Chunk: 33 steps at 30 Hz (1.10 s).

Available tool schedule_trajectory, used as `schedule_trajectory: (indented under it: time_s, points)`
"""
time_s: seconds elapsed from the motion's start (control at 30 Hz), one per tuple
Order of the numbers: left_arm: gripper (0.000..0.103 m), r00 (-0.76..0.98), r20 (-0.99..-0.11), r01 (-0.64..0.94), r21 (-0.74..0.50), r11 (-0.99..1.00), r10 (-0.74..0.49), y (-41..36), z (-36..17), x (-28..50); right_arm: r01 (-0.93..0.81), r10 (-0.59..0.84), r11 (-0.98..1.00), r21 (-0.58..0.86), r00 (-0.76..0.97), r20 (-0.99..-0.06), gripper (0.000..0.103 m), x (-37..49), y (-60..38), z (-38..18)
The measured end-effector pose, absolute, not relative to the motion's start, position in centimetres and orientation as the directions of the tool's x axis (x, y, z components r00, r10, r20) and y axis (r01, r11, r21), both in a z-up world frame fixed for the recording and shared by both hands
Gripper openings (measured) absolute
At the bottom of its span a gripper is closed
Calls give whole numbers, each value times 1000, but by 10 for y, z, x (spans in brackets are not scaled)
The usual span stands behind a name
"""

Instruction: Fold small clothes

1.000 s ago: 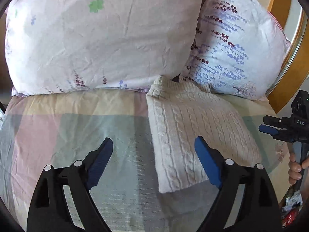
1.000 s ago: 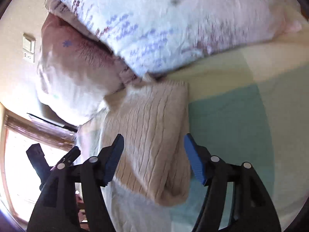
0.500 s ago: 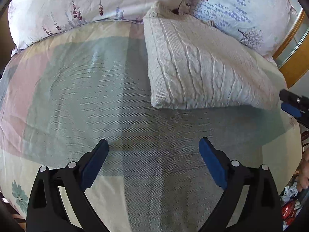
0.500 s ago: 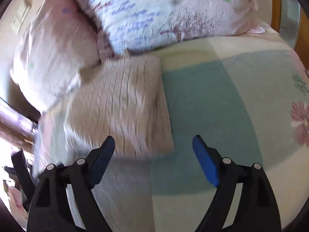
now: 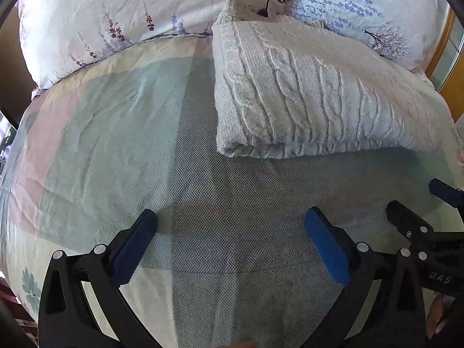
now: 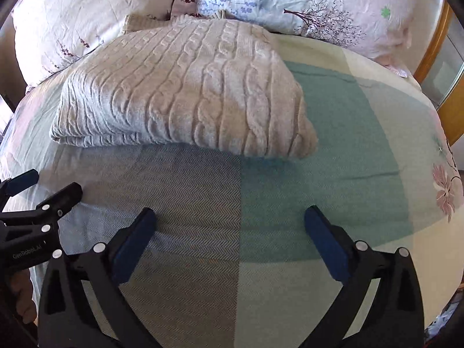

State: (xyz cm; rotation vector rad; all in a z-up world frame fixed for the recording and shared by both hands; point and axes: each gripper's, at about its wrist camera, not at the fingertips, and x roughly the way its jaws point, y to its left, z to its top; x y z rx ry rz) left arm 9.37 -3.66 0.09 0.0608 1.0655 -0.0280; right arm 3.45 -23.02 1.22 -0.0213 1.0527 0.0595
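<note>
Bed surface: a bedspread [image 5: 116, 133] in broad blocks of pale pink, grey-green and cream, herringbone weave visible close up; teal block and a pink flower print toward the right edge in the right wrist view.

Left to right along the head of the bed: left pillow [image 5: 121, 8], pinkish-white with lavender sprigs, then right pillow [image 5: 356, 3], white with purple sprigs and a small tree motif. The two pillows touch at the middle. Beyond the right pillow, a curved wooden bed frame [image 5: 443, 40] and what looks like glass behind it (too distorted to tell more).

Cable-knit sweater [image 5: 316, 92], cream, lies folded into a thick rectangle on the bedspread, far edge against both pillows, folded edge toward the cameras. Nothing holds it.

Left gripper [image 5: 230, 232]: blue-padded jaws spread wide, nothing between them, hovering over bare bedspread short of the sweater's near edge.

Right gripper [image 6: 230, 232]: likewise wide apart and holding nothing, just beside the left one; each shows at the edge of the other's view.
</note>
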Motion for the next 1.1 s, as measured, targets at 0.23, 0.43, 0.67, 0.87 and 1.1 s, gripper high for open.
schedule_trajectory:
  time_s: [0.23,0.43,0.67,0.87,1.1]
  points:
    - [102,468,-884,69,37,997,1,-36,2,92,-22,20,1000,10,504,-864,101,36,-227,4]
    - [102,445,-896,60,37,998,6,-36,3,98,-17,18,1000,11,499,-867,101,42,-228,3]
    - [102,436,-900,60,35,998,6,-36,3,102,-22,19,1000,10,503,-864,101,42,-229,3]
    - [102,438,-899,61,36,997,6,-35,2,103,-22,18,1000,9,508,-861,101,41,-228,3]
    - [102,424,-906,54,36,998,9,-36,2,106,-20,17,1000,8,508,-861,101,42,-227,3]
